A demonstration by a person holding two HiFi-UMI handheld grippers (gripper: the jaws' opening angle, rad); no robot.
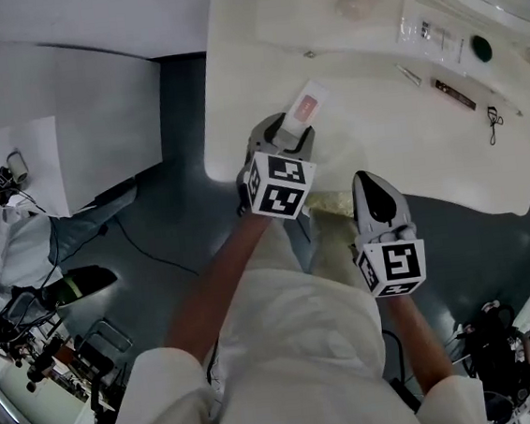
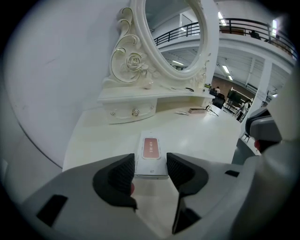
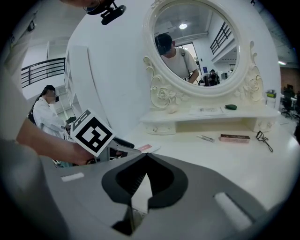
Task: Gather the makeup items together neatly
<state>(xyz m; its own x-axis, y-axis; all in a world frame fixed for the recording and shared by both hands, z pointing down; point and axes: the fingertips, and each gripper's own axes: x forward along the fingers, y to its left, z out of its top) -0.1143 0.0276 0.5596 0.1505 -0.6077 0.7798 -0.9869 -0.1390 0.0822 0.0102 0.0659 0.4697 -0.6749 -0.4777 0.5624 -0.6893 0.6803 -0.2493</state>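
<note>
**Step in hand: pick-up of the outlying item.** Your left gripper (image 2: 150, 165) was closed part-way on the near end of the flat box (image 2: 150, 151). Its ribbed dark pads sat against the box's two long sides. The box was at the left end of the dressing table (image 1: 381, 152), well apart from the other makeup. Whether it rested on the top or was just clear of it could not be told. Your right gripper (image 3: 146, 158) was fully closed on nothing and hung at the table's near edge.

**Next move, as judged.** You had to carry the box right, toward the slim palette (image 1: 453, 94), the thin stick (image 1: 409, 74) and the eyelash curler (image 1: 495, 124). It should be set down square beside them.

**Materials.** The box looked like white card, rectangular, with a pink rounded label. The table top was smooth glossy cream, so a light box would probably slide on it.
</note>
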